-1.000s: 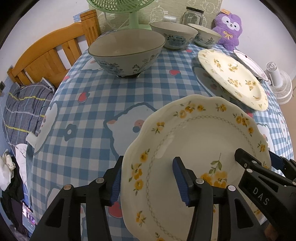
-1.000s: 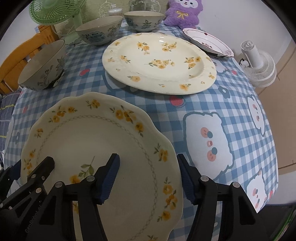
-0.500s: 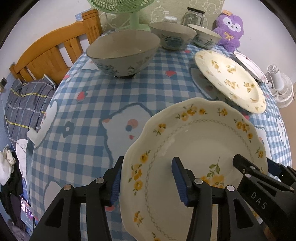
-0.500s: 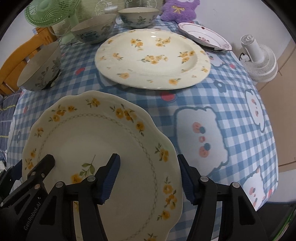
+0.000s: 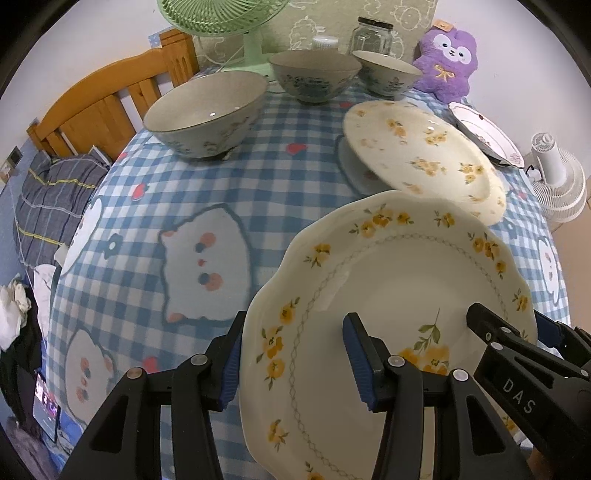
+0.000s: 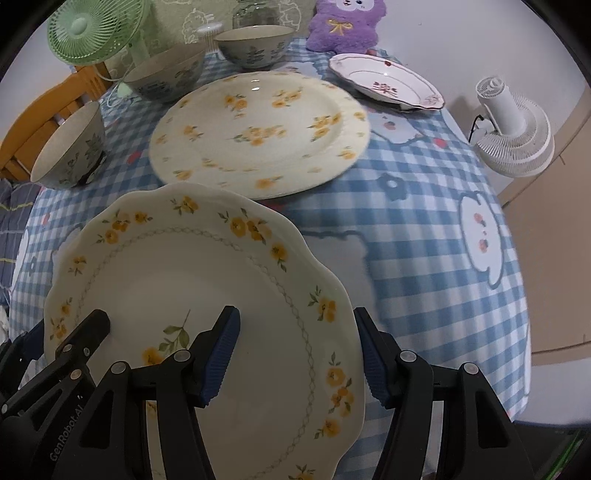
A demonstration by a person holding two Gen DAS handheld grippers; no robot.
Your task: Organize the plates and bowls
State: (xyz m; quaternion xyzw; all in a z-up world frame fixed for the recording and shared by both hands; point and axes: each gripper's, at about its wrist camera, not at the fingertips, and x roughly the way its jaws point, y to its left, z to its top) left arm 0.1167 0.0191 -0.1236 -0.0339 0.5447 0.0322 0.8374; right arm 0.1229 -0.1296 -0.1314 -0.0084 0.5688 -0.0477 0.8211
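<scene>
Both grippers hold one scalloped cream plate with yellow flowers [image 5: 399, 295] [image 6: 192, 280] above the checked tablecloth. My left gripper [image 5: 291, 354] is shut on its left rim, one finger under and one on top. My right gripper [image 6: 295, 354] is shut on its right rim. A large oval yellow-flower plate [image 5: 424, 155] [image 6: 258, 133] lies just beyond. Three grey floral bowls stand behind: a big one [image 5: 207, 110] [image 6: 70, 151], a middle one [image 5: 314, 74] [image 6: 166, 74] and a far one [image 5: 384, 74] [image 6: 255, 44]. A pink-flower plate [image 5: 484, 133] [image 6: 388, 81] lies at the far right.
A green fan [image 5: 221, 18] [image 6: 92, 33], a glass jar [image 5: 371, 35] and a purple plush toy [image 5: 447, 59] [image 6: 343, 22] stand at the table's back. A white fan [image 5: 554, 181] [image 6: 513, 129] stands off the right edge. A wooden bed frame [image 5: 99, 99] is at the left.
Both grippers have carried the scalloped plate forward and up toward the large oval plate. The plate's far rim now overlaps the oval plate's near edge in both views.
</scene>
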